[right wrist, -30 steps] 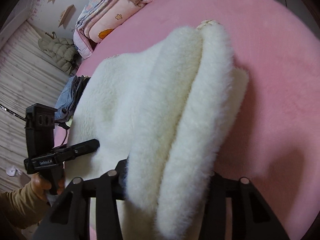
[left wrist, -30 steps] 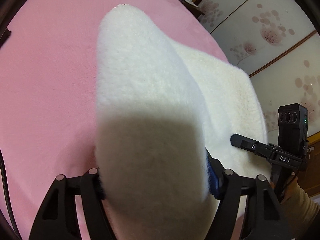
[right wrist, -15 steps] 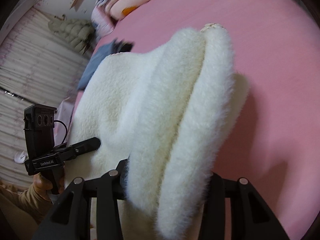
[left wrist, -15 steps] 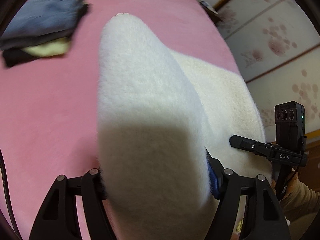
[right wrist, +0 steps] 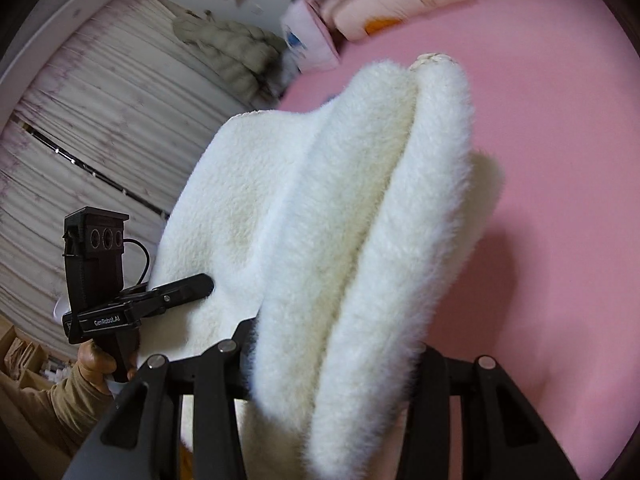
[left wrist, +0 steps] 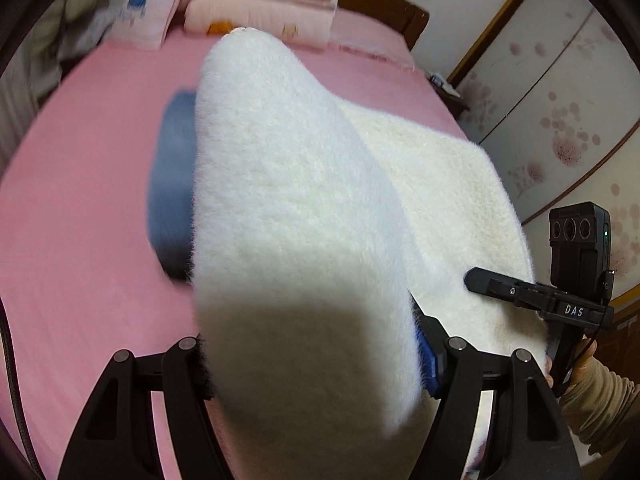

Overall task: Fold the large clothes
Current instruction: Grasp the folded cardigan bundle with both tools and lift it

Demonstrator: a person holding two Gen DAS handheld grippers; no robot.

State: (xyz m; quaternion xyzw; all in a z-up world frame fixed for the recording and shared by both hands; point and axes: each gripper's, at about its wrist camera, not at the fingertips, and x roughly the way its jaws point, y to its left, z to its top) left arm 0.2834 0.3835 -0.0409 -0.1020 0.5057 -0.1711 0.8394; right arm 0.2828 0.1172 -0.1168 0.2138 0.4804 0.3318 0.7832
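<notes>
Seemingly, the left gripper clamps a thick fold of the white fleece garment, above the pink bed, blue clothes at nine o'clock. Rightward, the right gripper pinches bunched ridges; plush pile could slip, spilling folds.

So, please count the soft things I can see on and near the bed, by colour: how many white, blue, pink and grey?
White: 1, the fleece garment held in both tools.
Blue: 1, the folded clothing, blurred.
Pink: 1, the folded bedding stack.
Grey: 1, the puffy jacket.
Total: 4
</notes>
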